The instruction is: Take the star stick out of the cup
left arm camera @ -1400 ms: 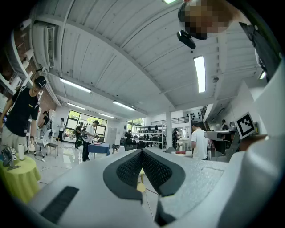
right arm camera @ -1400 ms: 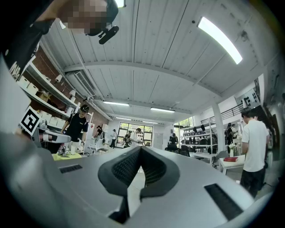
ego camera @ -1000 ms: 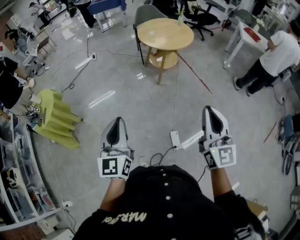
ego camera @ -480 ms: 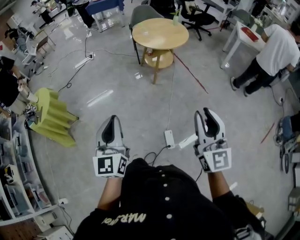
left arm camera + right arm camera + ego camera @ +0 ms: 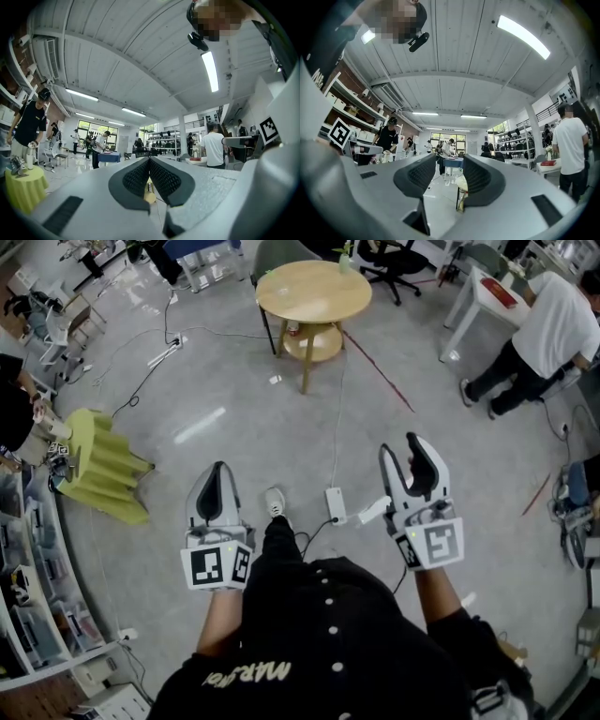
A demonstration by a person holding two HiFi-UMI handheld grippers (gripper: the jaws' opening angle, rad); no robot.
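Observation:
A round wooden table (image 5: 314,292) stands ahead across the grey floor. At its far edge is a small greenish thing (image 5: 346,251), too small to tell whether it is the cup with the star stick. Both grippers are held out low in front of the person's body, far short of the table. My left gripper (image 5: 217,476) is shut, and its dark pads meet in the left gripper view (image 5: 149,163). The jaws of my right gripper (image 5: 404,457) are opening, with only the floor and the distant table (image 5: 462,183) showing between them (image 5: 447,174).
A power strip (image 5: 335,504) with cables lies on the floor just ahead of the grippers. A yellow-green draped stand (image 5: 103,470) is at the left, with shelves beyond it. A person in a white shirt (image 5: 553,329) bends by a white table (image 5: 487,292) at the right.
The person has walked forward, so the round table is nearer. The right gripper's jaws have gone from shut to wide apart. The left gripper has stayed shut.

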